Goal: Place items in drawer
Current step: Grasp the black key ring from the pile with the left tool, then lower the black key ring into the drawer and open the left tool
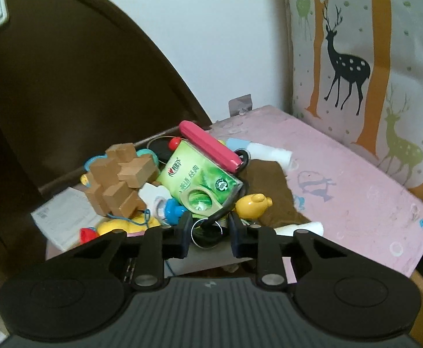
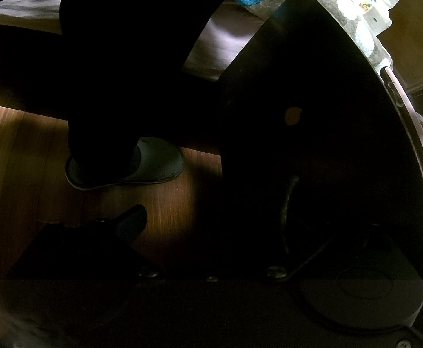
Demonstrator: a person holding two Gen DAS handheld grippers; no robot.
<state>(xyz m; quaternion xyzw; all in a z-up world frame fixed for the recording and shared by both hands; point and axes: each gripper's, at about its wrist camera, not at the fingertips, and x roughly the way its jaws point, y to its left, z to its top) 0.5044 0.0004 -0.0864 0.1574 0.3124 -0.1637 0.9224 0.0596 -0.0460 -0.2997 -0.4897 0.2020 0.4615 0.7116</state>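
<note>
A black coiled cable (image 1: 207,230) lies at the near edge of the toy heap, between the left gripper (image 1: 208,229) fingers, which stand part-spread, not visibly pressing it. Green tissue pack (image 1: 200,181) just behind. Right gripper (image 2: 211,217): too dark to tell.

Ahead of my left gripper (image 1: 209,226) sits a green tissue pack (image 1: 195,178) under a pink case (image 1: 210,150). Right of them hangs a cloth (image 1: 370,52) printed with black and green deer.

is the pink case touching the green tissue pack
Touching: the left wrist view shows the pink case lying across the top edge of the green tissue pack, no gap.
</note>
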